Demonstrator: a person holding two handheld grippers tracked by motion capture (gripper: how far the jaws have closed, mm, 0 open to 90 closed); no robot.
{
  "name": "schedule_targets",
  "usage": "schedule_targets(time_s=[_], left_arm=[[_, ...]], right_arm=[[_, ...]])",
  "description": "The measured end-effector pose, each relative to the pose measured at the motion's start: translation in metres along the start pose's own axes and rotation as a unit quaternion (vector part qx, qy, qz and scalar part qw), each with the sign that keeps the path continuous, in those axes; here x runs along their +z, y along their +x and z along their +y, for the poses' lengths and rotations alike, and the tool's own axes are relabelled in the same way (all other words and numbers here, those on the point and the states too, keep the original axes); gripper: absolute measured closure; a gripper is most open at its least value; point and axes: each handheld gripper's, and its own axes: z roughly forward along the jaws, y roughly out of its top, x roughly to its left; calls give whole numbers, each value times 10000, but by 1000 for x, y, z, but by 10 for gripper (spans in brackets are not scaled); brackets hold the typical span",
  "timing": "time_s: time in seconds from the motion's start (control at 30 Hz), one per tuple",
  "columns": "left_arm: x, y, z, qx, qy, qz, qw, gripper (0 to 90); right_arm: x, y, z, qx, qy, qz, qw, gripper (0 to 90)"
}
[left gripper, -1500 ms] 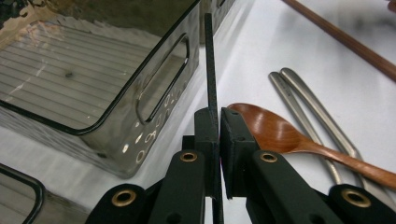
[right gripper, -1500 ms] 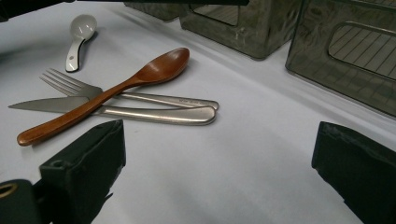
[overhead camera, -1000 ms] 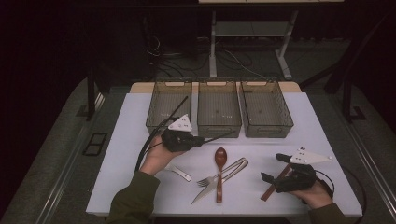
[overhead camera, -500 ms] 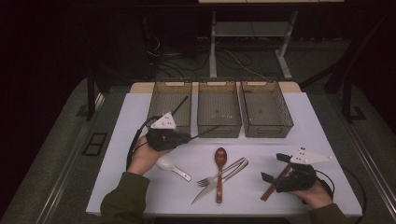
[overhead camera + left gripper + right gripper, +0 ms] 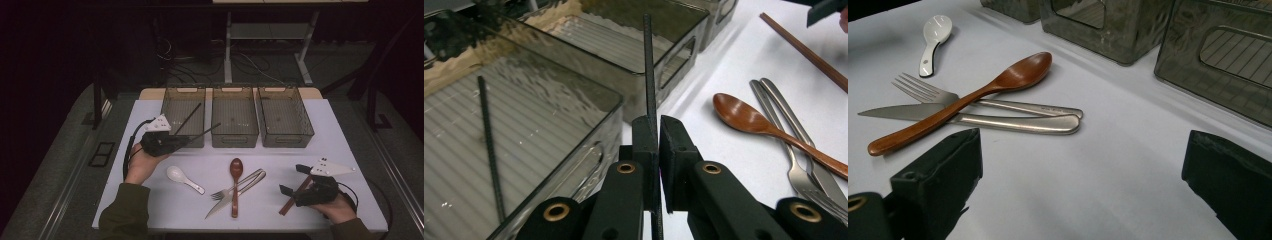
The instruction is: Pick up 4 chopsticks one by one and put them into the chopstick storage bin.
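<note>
The left gripper pinches a black chopstick, jaws pressed together on it just in front of the left bin. In the left gripper view the stick rises between the two pads and runs on over the near corner of that bin; its lower end is cut off at the bottom edge. In the high view its far tip reaches toward the gap between the left bin and the middle bin. A second black chopstick lies inside the left bin, seen through the rippled wall, its lower end hard to make out. The right gripper rests well to the right of the left bin, near the table's front edge, jaws spread wide with bare table between them. A brown chopstick lies partly under that gripper in the high view, its upper part hidden. Between the two grippers lie a white spoon, a wooden spoon, a fork and a knife, the wooden spoon crossing over the metal pieces. The right bin stands beyond them.
</note>
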Motion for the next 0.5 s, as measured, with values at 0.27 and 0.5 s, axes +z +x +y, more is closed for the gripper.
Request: schedule_targets(time_s=[0.27, 0.5], left_arm=[[0, 15, 6, -146, 55, 217, 9996, 859], [5, 37, 17, -303, 150, 403, 9986, 859]], right_arm=[[1, -1, -1, 31, 17, -4, 10000, 30], [1, -2, -1, 36, 25, -7, 10000, 30]])
